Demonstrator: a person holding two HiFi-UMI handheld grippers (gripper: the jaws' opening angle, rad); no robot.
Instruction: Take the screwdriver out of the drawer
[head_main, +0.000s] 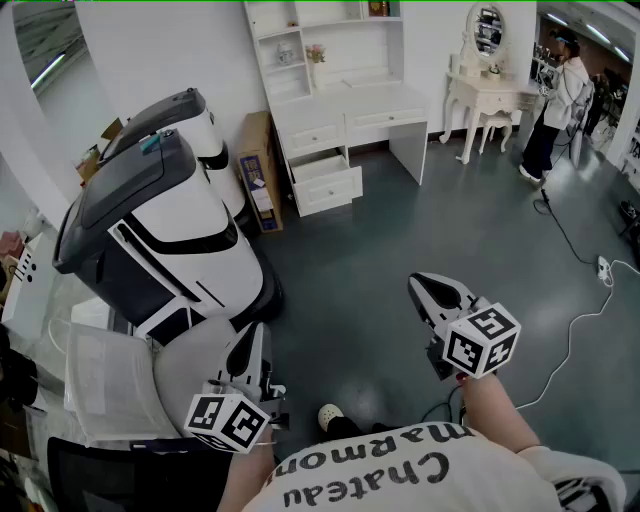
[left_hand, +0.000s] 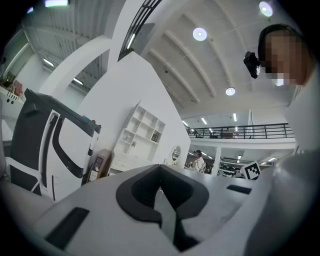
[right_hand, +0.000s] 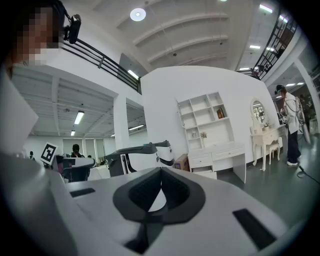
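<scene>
left gripper (head_main: 249, 343) and right gripper (head_main: 431, 290) both clenched, empty, open drawer (head_main: 328, 186) of white desk (head_main: 385, 113) well apart ahead, screwdriver too far to make out

We are looking down on a dark, smooth floor (head_main: 400, 230) that is filling the middle of the frame. At the upper middle a white worktop (head_main: 350, 115) with shelves above it is standing on the floor against the wall, a lower drawer (head_main: 328, 188) sitting pulled out. A cardboard box (head_main: 258, 170) is leaning just left of it. A big white-and-grey machine (head_main: 165, 235) is sitting at the left. At the upper right a white dressing table (head_main: 485, 95) is standing, with a person (head_main: 555, 100) beside it. A white cable (head_main: 578, 325) and a power strip (head_main: 604, 266) are lying along the right edge.
</scene>
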